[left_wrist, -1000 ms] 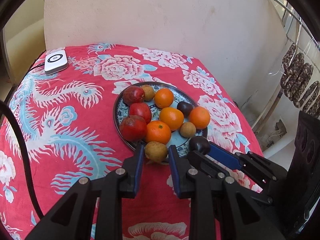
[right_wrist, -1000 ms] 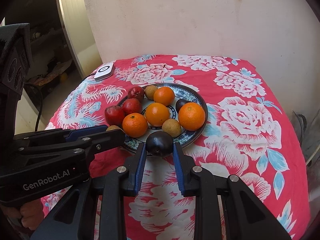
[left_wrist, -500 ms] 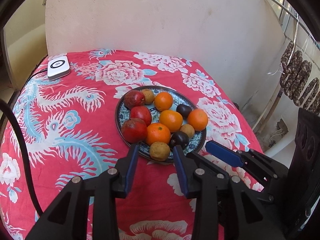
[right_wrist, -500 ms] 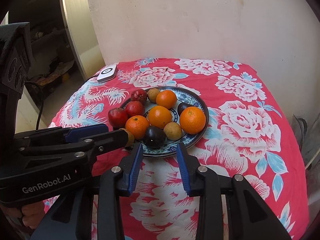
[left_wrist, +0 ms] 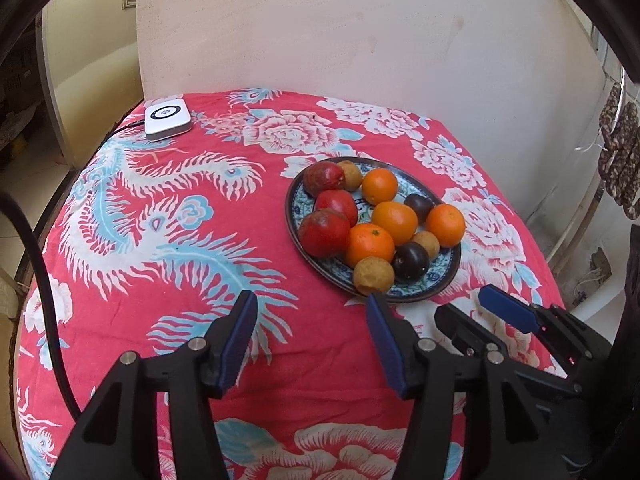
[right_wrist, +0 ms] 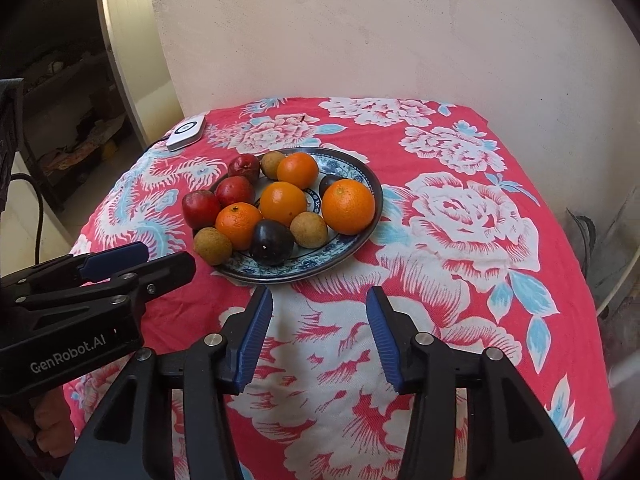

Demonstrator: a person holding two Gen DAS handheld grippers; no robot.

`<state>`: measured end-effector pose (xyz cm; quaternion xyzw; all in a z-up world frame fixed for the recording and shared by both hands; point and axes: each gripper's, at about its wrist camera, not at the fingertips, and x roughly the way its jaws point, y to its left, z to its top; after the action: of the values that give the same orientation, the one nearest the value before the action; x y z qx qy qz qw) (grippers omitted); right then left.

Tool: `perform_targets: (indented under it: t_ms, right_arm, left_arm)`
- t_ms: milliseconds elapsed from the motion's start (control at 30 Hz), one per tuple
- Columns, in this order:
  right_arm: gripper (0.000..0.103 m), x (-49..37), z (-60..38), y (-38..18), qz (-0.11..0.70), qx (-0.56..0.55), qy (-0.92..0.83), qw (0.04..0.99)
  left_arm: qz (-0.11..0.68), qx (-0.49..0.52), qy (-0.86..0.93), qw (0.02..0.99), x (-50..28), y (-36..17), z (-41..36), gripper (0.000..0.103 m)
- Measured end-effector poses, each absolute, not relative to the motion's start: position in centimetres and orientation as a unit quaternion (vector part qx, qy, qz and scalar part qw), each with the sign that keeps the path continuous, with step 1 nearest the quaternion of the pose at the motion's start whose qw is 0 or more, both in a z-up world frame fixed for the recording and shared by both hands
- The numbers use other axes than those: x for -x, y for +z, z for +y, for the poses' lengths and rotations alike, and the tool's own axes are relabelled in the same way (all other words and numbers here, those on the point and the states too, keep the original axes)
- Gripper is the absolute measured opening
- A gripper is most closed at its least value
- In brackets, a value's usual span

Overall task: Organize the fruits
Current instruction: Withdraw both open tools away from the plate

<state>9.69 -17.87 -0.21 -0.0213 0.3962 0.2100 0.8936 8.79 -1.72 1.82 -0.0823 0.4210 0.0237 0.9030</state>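
A blue patterned plate [left_wrist: 444, 276] [right_wrist: 360, 236] holds several fruits: oranges [left_wrist: 370, 244] [right_wrist: 349, 206], red fruits [left_wrist: 324, 232] [right_wrist: 201, 209], brown round fruits [left_wrist: 373, 275] [right_wrist: 213, 245] and dark plums [left_wrist: 411, 261] [right_wrist: 272, 242]. My left gripper [left_wrist: 312, 312] is open and empty, hovering near the plate's front edge. My right gripper [right_wrist: 320, 312] is open and empty, just in front of the plate. Each gripper shows in the other's view, the right one [left_wrist: 484, 312] and the left one [right_wrist: 140, 264].
The table carries a red flowered cloth [left_wrist: 160, 240] [right_wrist: 460, 240]. A white device [left_wrist: 167, 119] [right_wrist: 186, 132] with a cable lies at the far left corner. A pale wall stands behind the table. Table edges drop off left and right.
Both grippers let go of their fruit, the brown one and the dark plum, onto the plate's front, then opened wide and pulled back from the plate.
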Motion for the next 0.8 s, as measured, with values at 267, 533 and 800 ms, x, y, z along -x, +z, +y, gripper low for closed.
perform_targets:
  t_ms: [267, 533, 800]
  right_arm:
    - [0.056, -10.1, -17.9, -0.7, 0.412, 0.024, 0.197, 0.889]
    - [0.057, -10.2, -18.1, -0.8, 0.416, 0.023, 0.194, 0.888]
    - [0.058, -10.2, -18.0, -0.8, 0.417, 0.025, 0.193, 0.888]
  left_arm:
    - [0.447, 0.071, 0.051, 0.890, -9.2, 0.6, -1.7, 0.068]
    - [0.446, 0.047, 0.063, 0.891, -9.3, 0.4, -2.2, 0.068]
    - [0.446, 0.042, 0.066, 0.892, -9.4, 0.4, -2.2, 0.068]
